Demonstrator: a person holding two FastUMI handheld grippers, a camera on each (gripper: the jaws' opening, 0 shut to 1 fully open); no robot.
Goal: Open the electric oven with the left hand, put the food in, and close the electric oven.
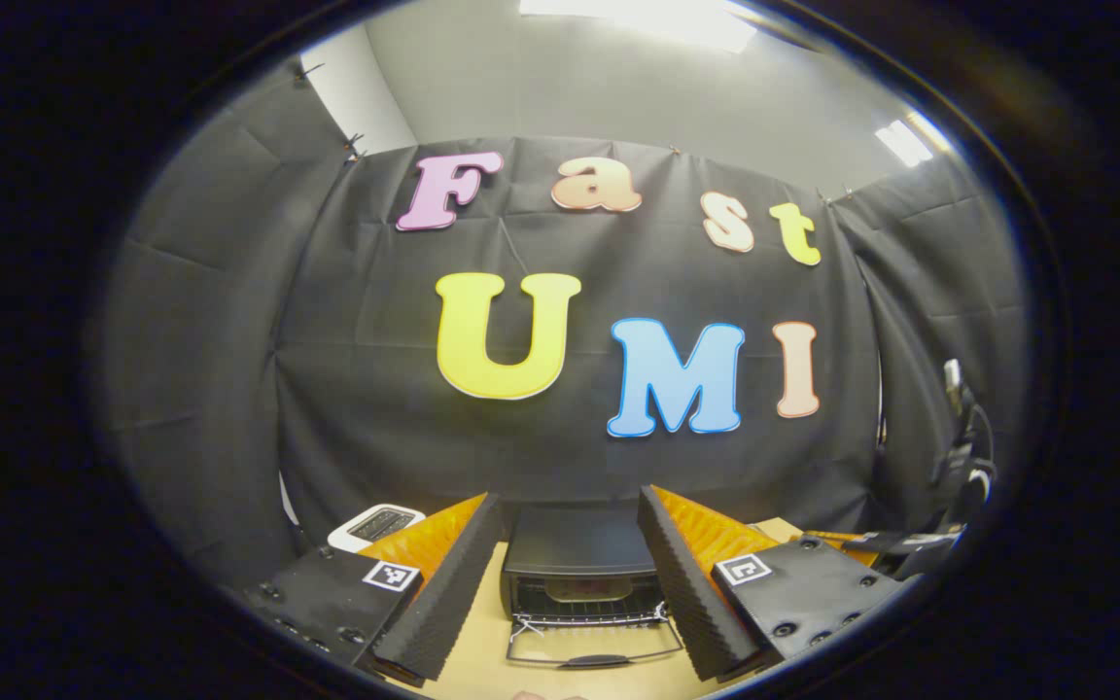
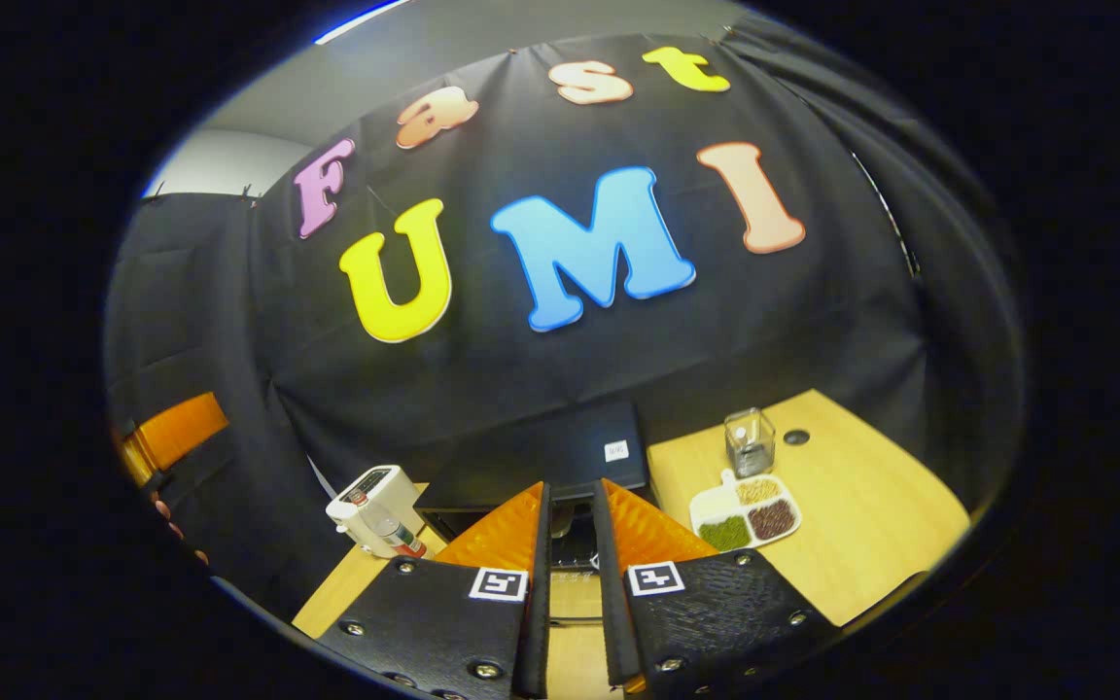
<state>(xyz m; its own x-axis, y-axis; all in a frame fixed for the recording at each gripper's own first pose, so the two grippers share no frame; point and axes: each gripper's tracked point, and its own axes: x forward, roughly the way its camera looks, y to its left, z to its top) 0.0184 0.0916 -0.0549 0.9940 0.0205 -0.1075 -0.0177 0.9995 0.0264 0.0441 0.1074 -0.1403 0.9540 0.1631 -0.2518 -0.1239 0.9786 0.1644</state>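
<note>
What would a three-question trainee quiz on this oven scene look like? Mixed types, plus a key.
1. True or false: the electric oven has its door shut.
2. The left gripper is: A) open, fingers wide apart; B) clamped on the door handle; C) holding a tray.
3. In the right gripper view, what lies just in front of the glass jar on the table?

Key: 1 false, the door hangs open. 2 A. 3 a white divided dish with three fillings.

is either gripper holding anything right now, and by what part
Nothing is held. The left gripper is open, its fingers apart with the oven beyond, door down. The right gripper has its fingers nearly together, with nothing visible between them.
</note>
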